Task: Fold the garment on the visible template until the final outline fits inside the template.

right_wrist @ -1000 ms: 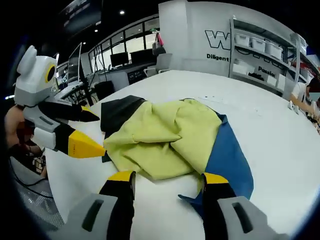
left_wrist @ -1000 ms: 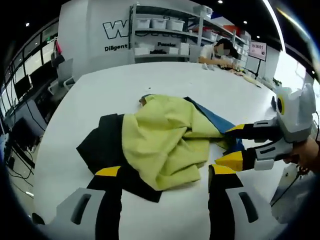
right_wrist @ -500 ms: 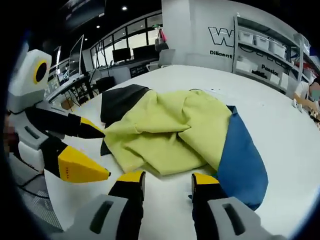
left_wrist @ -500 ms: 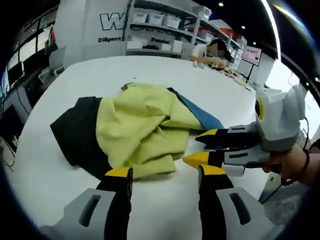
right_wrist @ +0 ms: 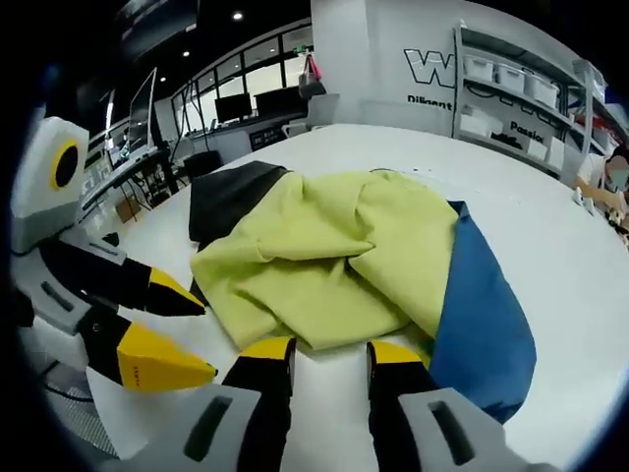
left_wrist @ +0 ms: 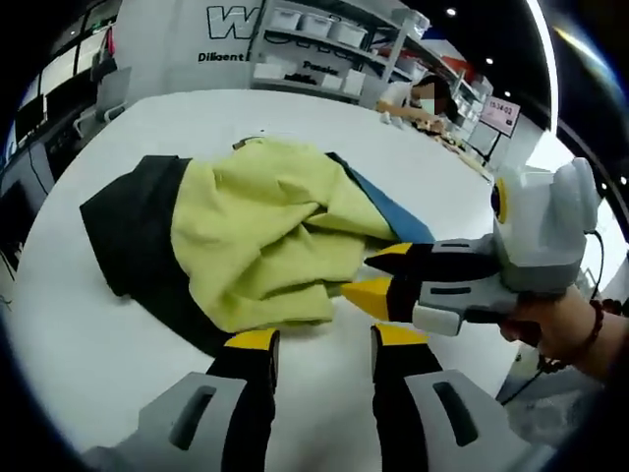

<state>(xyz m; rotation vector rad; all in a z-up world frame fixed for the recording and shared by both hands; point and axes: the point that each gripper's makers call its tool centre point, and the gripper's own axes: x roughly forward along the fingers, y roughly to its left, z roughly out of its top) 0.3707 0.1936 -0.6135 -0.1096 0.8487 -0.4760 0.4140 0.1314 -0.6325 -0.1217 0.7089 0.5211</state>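
A crumpled garment lies on the white table: a yellow-green part on top, a black part to its left and a blue part to its right. In the right gripper view the yellow-green cloth sits between the black and the blue. My left gripper is open just short of the near hem. My right gripper is open with its tips at the hem. It shows from the right at the cloth's edge. The left gripper comes in from the left.
Shelves with white bins stand behind the table, and a person sits at its far side. Desks with monitors stand beyond the table's left edge. A hand holds the right gripper near the table's near edge.
Both grippers have come closer to the garment's near hem, and the jaws of each stand closer together than a second ago. The garment has kept its shape.
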